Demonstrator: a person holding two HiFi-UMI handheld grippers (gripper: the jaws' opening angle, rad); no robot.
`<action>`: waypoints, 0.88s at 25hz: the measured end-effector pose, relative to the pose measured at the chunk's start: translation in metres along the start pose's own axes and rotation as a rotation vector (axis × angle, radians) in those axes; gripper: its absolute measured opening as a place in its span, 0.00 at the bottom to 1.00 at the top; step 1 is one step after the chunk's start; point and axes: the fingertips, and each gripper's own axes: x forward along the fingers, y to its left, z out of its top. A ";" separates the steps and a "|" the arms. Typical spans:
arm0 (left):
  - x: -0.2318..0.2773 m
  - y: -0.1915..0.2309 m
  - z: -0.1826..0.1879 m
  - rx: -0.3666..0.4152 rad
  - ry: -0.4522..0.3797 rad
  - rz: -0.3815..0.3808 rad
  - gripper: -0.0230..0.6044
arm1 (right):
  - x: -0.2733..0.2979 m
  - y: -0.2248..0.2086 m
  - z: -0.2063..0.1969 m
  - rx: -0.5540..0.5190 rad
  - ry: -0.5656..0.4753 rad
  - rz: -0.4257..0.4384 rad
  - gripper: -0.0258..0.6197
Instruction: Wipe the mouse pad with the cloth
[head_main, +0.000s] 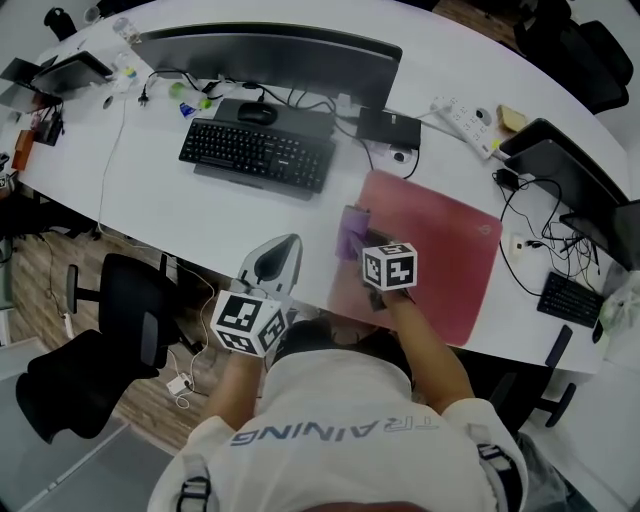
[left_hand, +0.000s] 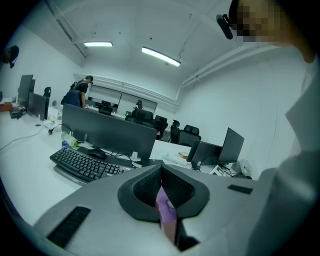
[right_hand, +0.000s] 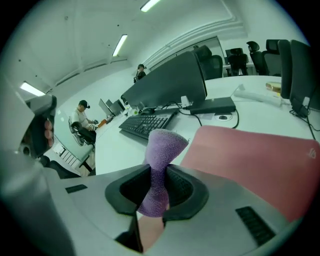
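Observation:
A red mouse pad (head_main: 430, 250) lies on the white desk (head_main: 200, 215), near its front edge. My right gripper (head_main: 365, 245) is over the pad's left part, shut on a purple cloth (head_main: 352, 228) that sticks out past the jaws. In the right gripper view the cloth (right_hand: 161, 160) stands pinched between the pads of my right gripper (right_hand: 157, 175), with the mouse pad (right_hand: 250, 160) beyond it. My left gripper (head_main: 285, 245) hovers at the desk edge left of the pad and apart from the cloth. Seen in its own view, my left gripper (left_hand: 161, 172) has its jaw tips together.
A black keyboard (head_main: 258, 153), a mouse (head_main: 257, 113) and a wide monitor (head_main: 270, 50) sit behind and left of the pad. A power strip (head_main: 465, 122) and cables lie at the back right, beside a laptop (head_main: 560, 165). Below the desk edge stands an office chair (head_main: 110, 340).

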 end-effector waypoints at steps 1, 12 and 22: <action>0.000 0.002 0.000 0.000 0.001 -0.005 0.09 | 0.007 0.000 -0.006 -0.004 0.022 -0.006 0.19; 0.009 -0.012 -0.008 -0.002 0.024 -0.046 0.09 | 0.023 -0.022 -0.033 0.030 0.101 -0.044 0.19; 0.029 -0.061 -0.003 0.022 0.020 -0.076 0.09 | -0.017 -0.071 -0.046 0.064 0.105 -0.091 0.19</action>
